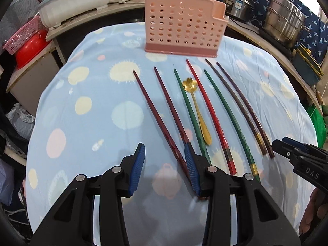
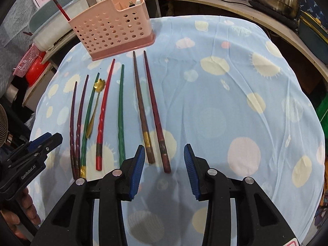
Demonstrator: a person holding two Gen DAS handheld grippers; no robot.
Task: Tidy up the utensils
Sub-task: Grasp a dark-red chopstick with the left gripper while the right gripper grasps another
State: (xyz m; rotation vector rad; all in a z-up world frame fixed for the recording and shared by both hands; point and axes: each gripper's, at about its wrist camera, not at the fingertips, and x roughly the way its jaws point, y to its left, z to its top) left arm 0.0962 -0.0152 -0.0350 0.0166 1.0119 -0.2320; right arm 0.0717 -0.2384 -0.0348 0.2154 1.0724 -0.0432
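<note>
Both your pairs of jaws stand spread and pinch nothing. The left gripper (image 1: 165, 151) tilts steeply down over the near edge of the table (image 1: 86, 106); its right pad (image 1: 191, 170) lies over the butt ends of the two maroon chopsticks (image 1: 162, 123), though whether it touches them is not clear. The right gripper (image 2: 163, 153) also tilts down at the near edge, with the butts of the brown chopstick (image 2: 141, 110) and a dark red chopstick (image 2: 155, 112) lying in the gap ahead of its pads, untouched. In the right wrist view your left hand (image 2: 22, 211) shows at the lower left, wrapped round its handle.

The utensils lie in a row on the spotted blue cloth, tips toward the far edge, butts toward you. From the left in the left wrist view: two maroon chopsticks, a green one (image 1: 190, 112), a gold spoon (image 1: 197, 110) with a flower-shaped bowl lying close beside it, a red one (image 1: 209, 114), another green one (image 1: 227, 119), then the dark pair.

The pink holder (image 1: 182, 20) stands upright at the far edge of the table, just beyond the tips. It is pierced with round holes and has a darker pink base.
</note>
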